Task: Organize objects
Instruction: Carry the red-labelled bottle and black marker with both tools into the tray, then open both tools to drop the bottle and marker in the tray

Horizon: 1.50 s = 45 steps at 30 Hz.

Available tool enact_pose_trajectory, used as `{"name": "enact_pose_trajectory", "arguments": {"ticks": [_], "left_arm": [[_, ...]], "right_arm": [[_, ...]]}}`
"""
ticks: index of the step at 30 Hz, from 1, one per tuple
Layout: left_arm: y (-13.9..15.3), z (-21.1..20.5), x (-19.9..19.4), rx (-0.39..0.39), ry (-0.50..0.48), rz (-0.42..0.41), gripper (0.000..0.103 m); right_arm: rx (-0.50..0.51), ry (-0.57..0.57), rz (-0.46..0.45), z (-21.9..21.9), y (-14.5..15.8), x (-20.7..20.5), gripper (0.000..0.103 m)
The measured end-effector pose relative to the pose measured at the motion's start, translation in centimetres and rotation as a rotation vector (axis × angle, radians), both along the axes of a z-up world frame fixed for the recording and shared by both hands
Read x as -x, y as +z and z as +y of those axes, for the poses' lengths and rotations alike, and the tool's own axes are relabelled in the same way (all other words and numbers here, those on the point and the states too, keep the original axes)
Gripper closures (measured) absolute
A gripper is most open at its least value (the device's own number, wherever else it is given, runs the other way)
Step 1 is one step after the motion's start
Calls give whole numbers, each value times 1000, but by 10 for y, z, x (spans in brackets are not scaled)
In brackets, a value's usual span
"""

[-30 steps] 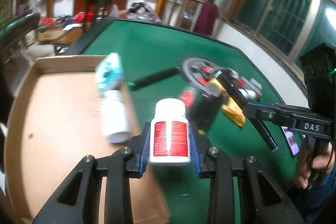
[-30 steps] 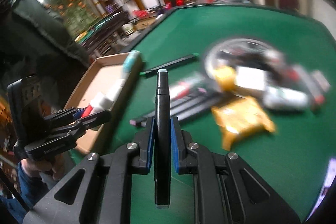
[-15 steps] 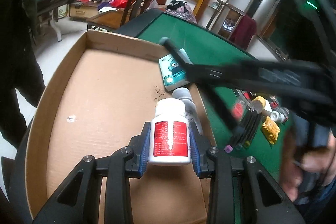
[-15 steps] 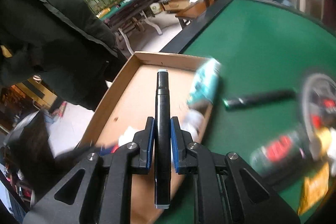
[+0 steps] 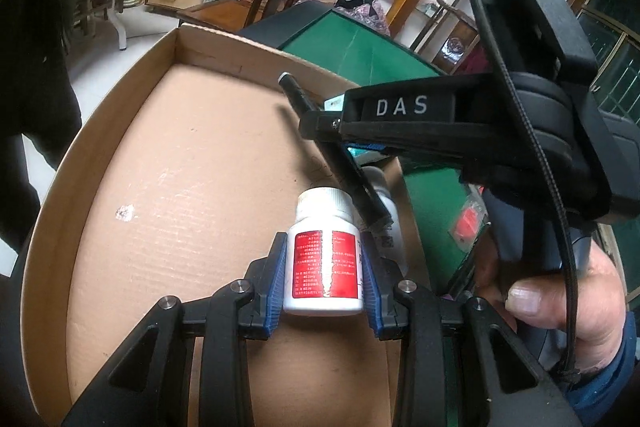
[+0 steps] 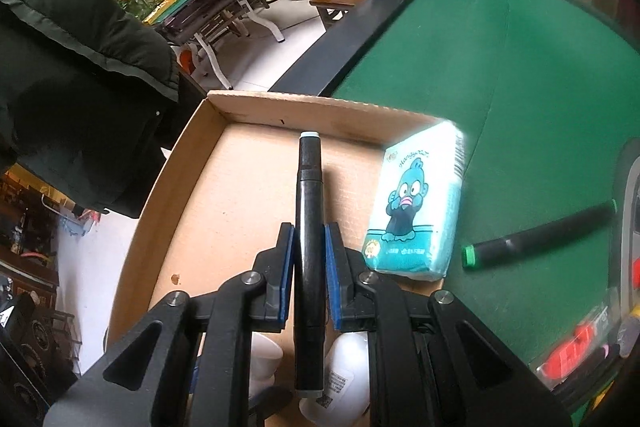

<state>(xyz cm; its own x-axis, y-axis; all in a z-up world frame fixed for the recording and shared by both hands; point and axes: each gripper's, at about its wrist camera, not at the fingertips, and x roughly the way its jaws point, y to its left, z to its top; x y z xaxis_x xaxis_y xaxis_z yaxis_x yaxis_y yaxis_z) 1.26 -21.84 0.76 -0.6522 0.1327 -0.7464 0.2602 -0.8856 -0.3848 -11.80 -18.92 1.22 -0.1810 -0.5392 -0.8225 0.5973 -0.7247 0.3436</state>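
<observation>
1. The left claw is clenched on a white bottle with a red label, its blue pads pressing both sides; the bottle stands upright in the grip, cap away from the camera.
2. Bottle and left claw hang above the near right part of a shallow cardboard box, whose bare floor fills most of the left wrist view.
3. The right claw grips a black marker lengthwise between its pads, pale tip pointing to the far wall of the box.
4. In the left wrist view the right claw crosses from the right, held by a hand; the marker slants down just behind the bottle.
5. A blue tissue pack leans on the box's right wall.
6. Two white bottles show low under the right claw, inside the box.
7. A second marker with a green cap lies on the green table, right of the box.
</observation>
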Motion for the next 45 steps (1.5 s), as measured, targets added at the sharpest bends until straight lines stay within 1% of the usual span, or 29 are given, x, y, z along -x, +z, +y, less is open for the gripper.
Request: {"name": "enact_pose_trajectory", "arguments": {"ticks": [5, 11, 15, 21, 26, 32, 38, 40, 41, 45], "left_arm": [[2, 2, 1, 4, 9, -5, 73], [3, 3, -4, 1, 25, -3, 73], [4, -1, -8, -9, 41, -5, 71], [5, -2, -16, -22, 51, -4, 69], [13, -2, -22, -12, 48, 5, 69], [22, 7, -26, 14, 34, 28, 69], [31, 28, -26, 54, -2, 40, 69], [35, 37, -23, 62, -21, 47, 69], [36, 41, -22, 67, -31, 50, 69], [40, 65, -13, 82, -84, 61, 69]], "right_arm": [[-17, -25, 7, 4, 0, 2, 91], [-28, -20, 3, 7, -4, 1, 90], [-28, -14, 3, 9, -2, 0, 90], [-9, -29, -19, 12, 1, 0, 82], [11, -31, -39, 16, 4, -4, 81], [56, -42, -21, 33, 17, -15, 81], [80, -52, -22, 56, 20, -32, 81], [105, -68, -25, 71, 22, -37, 81], [127, -51, -34, 81, 23, -39, 81], [168, -92, -44, 120, 25, -44, 81]]}}
